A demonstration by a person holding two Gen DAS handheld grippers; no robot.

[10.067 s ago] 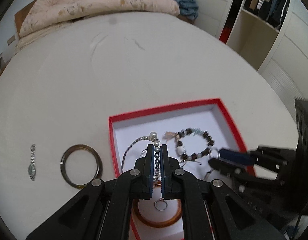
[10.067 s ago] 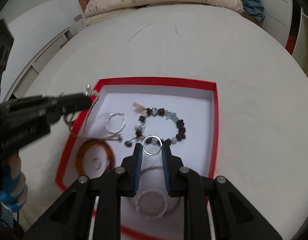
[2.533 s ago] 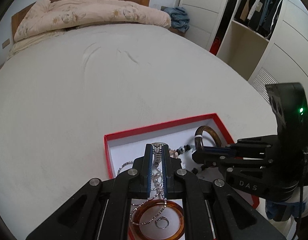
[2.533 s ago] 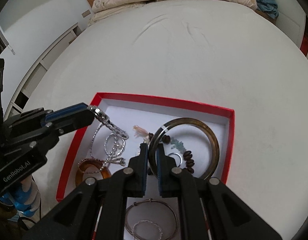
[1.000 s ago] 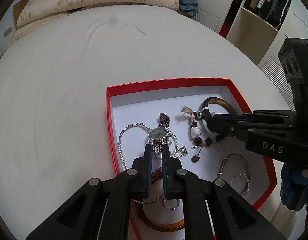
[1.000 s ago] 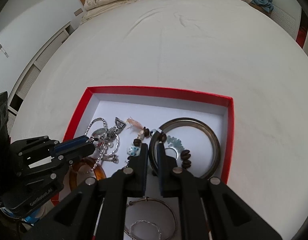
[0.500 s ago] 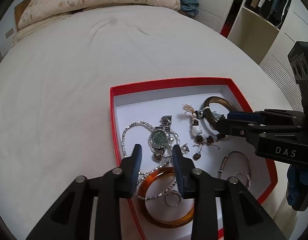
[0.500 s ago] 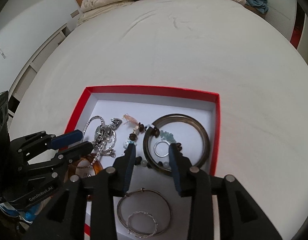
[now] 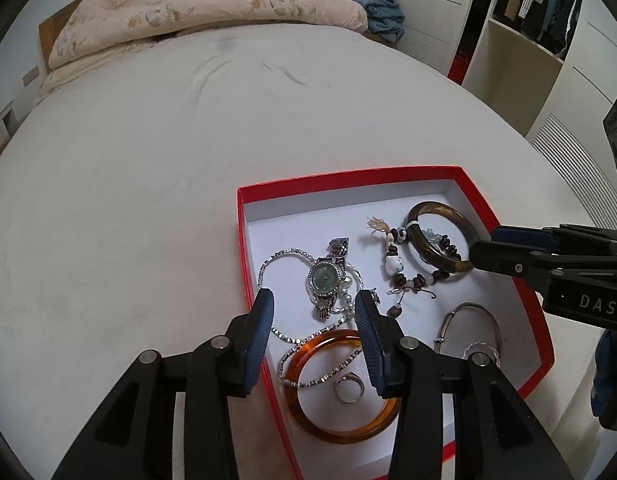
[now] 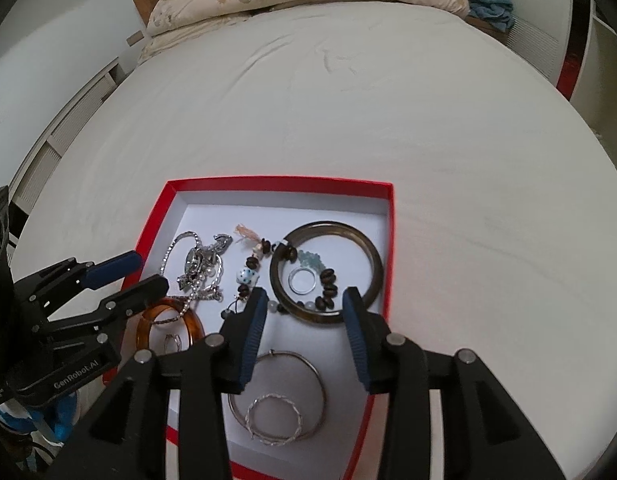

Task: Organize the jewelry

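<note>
On a white-sheeted bed, a red-rimmed box with a white floor holds the jewelry, its near corner cut off by the lower edge of both views. Both tools have just been opening: the left gripper hovers spread over a green-faced watch with nothing between its blue pads, and the right gripper hangs equally parted, empty, above the near rim of a dark bangle. Three bangles can be counted: the dark one, an amber bangle and a thin silver bangle partly hidden behind the right gripper's fingers. One beaded bracelet crosses the dark bangle; a white ring lies inside it. A silver chain, tangled beneath the watch, is hard to trace. One small ring sits within the amber bangle.
</note>
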